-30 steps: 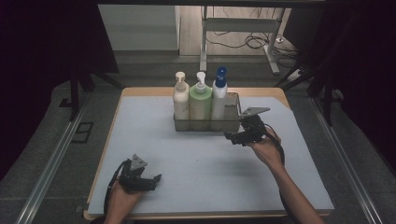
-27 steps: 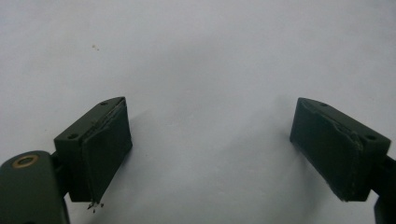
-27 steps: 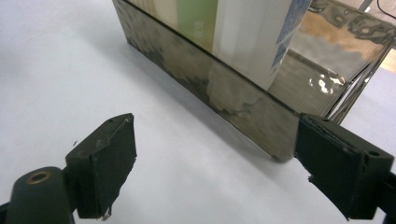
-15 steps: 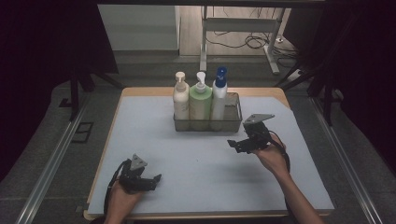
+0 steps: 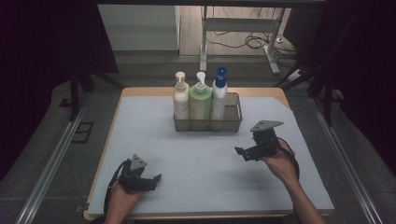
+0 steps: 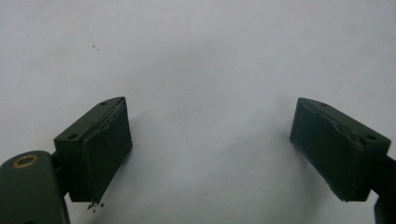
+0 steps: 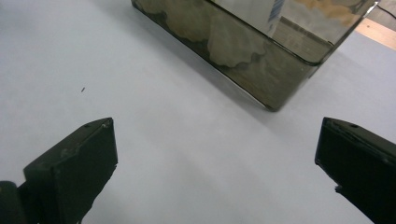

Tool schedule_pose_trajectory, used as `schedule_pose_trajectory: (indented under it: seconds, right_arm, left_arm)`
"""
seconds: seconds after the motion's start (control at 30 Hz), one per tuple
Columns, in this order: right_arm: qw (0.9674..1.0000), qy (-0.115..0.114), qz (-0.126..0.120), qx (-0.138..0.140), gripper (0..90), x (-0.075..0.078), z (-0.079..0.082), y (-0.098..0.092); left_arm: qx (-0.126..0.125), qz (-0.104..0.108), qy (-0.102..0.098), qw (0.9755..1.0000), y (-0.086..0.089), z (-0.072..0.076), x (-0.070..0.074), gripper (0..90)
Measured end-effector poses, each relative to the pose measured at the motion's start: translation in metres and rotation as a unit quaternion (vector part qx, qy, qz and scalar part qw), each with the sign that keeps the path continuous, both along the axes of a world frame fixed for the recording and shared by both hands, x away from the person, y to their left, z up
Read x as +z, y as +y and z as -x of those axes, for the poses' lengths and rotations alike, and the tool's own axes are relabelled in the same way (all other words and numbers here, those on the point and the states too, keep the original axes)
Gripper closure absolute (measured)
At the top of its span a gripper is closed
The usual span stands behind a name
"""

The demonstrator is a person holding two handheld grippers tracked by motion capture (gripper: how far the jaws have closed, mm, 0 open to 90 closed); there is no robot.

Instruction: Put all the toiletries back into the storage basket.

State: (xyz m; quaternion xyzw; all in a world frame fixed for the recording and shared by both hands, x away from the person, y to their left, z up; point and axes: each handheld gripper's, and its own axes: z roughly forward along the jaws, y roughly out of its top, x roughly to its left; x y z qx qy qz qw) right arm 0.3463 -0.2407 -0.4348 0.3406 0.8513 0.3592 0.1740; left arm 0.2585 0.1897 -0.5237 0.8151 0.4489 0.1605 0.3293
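A dark mesh basket (image 5: 233, 122) stands at the back middle of the pale mat (image 5: 201, 163). In it stand three pump bottles side by side: a cream one (image 5: 180, 99), a green one (image 5: 200, 101) and a white one with a blue cap (image 5: 218, 95). My right gripper (image 5: 242, 153) hovers in front of the basket's right end, clear of it. Its jaws have just been opening and stand open with nothing between them (image 7: 215, 172); the basket's corner (image 7: 261, 70) lies ahead. My left gripper (image 5: 154, 179) rests near the front left, open and empty over bare mat (image 6: 210, 149).
The mat covers a wooden table (image 5: 140, 91) whose edges show at the back and front. Metal rails (image 5: 51, 158) run along both sides on the floor. A desk frame and cables (image 5: 243, 39) stand beyond the table.
My right gripper has drawn back from the basket's right end toward the front of the table, and its jaws have spread wider. The left gripper has stayed put.
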Motion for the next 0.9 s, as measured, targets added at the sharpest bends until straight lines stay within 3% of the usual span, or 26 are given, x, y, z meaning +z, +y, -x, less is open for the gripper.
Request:
schedule_pose_trajectory:
  seconds: [0.5,0.9]
  right_arm:
    - [0.9997,0.006,0.016,-0.020,0.0,-0.015,0.023,-0.032]
    - [0.9994,0.011,0.004,-0.034,0.0,-0.036,0.039,-0.048]
  left_arm:
    - [0.001,0.000,0.000,1.0000,0.000,0.000,0.000,12.1]
    - [0.001,0.000,-0.001,1.0000,0.000,0.000,0.000,12.1]
